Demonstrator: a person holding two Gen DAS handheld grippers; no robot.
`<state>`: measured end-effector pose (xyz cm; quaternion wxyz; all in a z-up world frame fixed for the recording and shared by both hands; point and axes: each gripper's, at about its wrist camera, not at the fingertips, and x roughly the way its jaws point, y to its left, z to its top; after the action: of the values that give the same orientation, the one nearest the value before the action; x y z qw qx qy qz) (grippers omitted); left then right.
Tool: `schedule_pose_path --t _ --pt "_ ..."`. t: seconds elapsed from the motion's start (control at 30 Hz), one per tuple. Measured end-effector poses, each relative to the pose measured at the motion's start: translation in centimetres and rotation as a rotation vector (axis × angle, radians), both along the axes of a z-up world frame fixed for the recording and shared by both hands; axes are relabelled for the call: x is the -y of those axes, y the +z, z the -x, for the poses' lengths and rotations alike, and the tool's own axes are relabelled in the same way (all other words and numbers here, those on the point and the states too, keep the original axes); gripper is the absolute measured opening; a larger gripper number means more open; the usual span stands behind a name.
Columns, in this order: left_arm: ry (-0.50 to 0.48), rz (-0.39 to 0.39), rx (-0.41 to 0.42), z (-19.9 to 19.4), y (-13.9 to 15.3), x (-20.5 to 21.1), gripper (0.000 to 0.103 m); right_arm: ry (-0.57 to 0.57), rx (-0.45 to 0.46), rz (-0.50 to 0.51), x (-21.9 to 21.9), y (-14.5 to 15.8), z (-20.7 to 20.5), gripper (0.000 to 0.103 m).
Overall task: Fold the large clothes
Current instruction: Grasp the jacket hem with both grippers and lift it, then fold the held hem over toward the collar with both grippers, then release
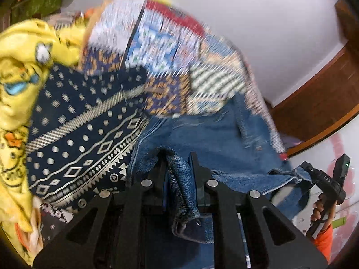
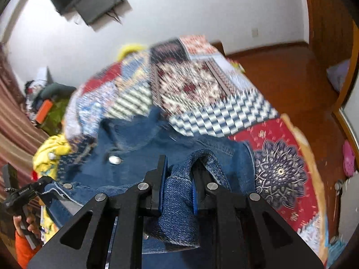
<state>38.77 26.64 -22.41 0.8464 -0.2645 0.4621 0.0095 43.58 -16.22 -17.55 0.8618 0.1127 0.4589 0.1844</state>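
Note:
A blue denim jacket [image 1: 213, 134] hangs stretched between my two grippers above a patchwork bedspread [image 1: 157, 44]. My left gripper [image 1: 178, 168] is shut on a bunched fold of the denim jacket, which spills back between its fingers. In the right wrist view my right gripper [image 2: 179, 174] is shut on another thick fold of the denim jacket [image 2: 139, 157], whose metal buttons [image 2: 114, 159] show on the panel ahead. Each wrist view shows the other gripper held by a hand with an orange sleeve: the right gripper [image 1: 311, 174] at the right edge, the left gripper [image 2: 42, 185] at the left edge.
A navy patterned garment [image 1: 85, 139] and a yellow printed garment [image 1: 18, 85] lie on the bed to the left. The patchwork bedspread [image 2: 202, 94] covers the bed, with a red medallion section [image 2: 280, 170] at right. Wooden floor [image 2: 291, 78] and a wall-mounted screen [image 2: 89, 0] lie beyond.

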Motion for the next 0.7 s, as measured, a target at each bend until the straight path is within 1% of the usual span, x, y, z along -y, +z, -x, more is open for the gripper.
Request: schedule_pose_path --t 0.03,0.13,0.2,0.23,0.27,0.37,0.4,0.43,0.47,0.5,0.57,0.6,0.7 --pt "-0.006 -0.002 -0.022 -0.5 -1.2 0.0 0.016 0.002 -0.03 0.014 -0.1 -1.4 -0.5 0.016" --pt "-0.028 -0.002 -0.049 -1.0 -3.3 0.1 0.02 0.024 -0.081 0.043 0.2 -3.8 -1.6 0.018" --pt "-0.056 -0.032 -0.039 -0.7 -3.4 0.5 0.02 0.049 -0.105 0.047 0.4 -5.0 -1.7 0.02" --pt "-0.076 -0.062 -0.036 -0.5 -3.1 0.9 0.02 0.07 -0.114 0.051 0.5 -5.2 -1.6 0.021" --pt "-0.096 -0.096 -0.041 -0.3 -2.7 1.4 0.02 0.098 -0.12 0.054 0.6 -5.2 -1.5 0.024" --pt "-0.138 -0.213 -0.071 0.3 -1.4 3.0 0.025 0.112 -0.128 0.066 1.1 -4.2 -0.7 0.03" --pt "-0.142 -0.243 -0.074 0.5 -0.9 3.4 0.031 0.115 -0.125 0.079 1.3 -3.8 -0.4 0.035" --pt "-0.136 -0.293 -0.077 0.9 -0.1 3.8 0.038 0.114 -0.111 0.111 1.5 -2.9 0.2 0.037" --pt "-0.12 -0.357 -0.073 1.4 0.6 4.1 0.055 0.108 -0.093 0.131 1.5 -2.4 0.6 0.045" --pt "-0.106 -0.415 -0.05 2.1 1.7 4.4 0.062 0.093 -0.06 0.158 1.8 -1.5 1.2 0.052" --pt "-0.111 -0.441 0.006 3.6 3.5 4.7 0.065 0.056 0.032 0.206 2.6 0.7 3.0 0.057" --pt "-0.118 -0.44 0.02 4.2 4.2 4.9 0.066 0.051 0.061 0.216 2.9 1.5 3.8 0.057" --pt "-0.14 -0.449 0.044 6.1 5.8 6.0 0.068 0.068 0.098 0.235 3.0 3.0 5.5 0.057"
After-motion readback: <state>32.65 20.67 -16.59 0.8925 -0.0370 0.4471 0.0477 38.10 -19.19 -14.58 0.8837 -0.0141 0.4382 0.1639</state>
